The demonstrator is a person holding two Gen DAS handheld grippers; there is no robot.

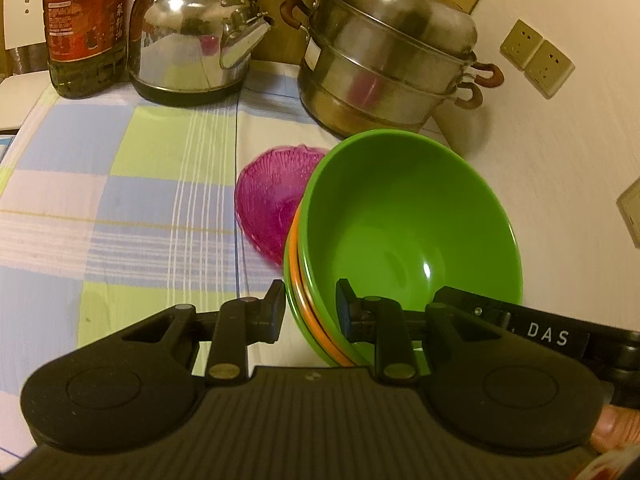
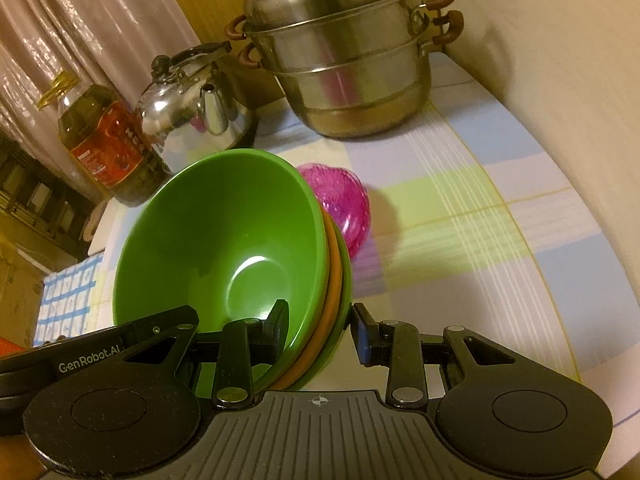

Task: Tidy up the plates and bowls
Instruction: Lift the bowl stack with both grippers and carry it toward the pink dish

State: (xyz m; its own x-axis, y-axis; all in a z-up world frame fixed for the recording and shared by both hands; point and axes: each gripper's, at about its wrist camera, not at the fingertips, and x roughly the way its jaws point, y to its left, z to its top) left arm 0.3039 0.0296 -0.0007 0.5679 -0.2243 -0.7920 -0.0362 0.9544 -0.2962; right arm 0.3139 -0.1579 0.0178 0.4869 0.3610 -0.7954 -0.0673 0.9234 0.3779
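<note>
We have the stack of bowls (image 1: 408, 232) nested and pinched at opposite rims by left claw (image 1: 310, 308) and right claw (image 2: 320, 330), above the table (image 1: 120, 184) near its wall edge; the pink bowl (image 1: 272, 204) remains unstacked.

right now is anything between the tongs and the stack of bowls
No. Both tongs already clamp the bowl stack by its rim: left tongs on one side, right tongs on the other. A pink bowl sits just beyond the stack.

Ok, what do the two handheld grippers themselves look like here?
Both are matte black, with a ribbed base plate, round side lobes, linkage bars on silver pivots, and flat rectangular fingers. The left gripper is seen lettered "DAS"; the right gripper "GenRobot.AI".
</note>
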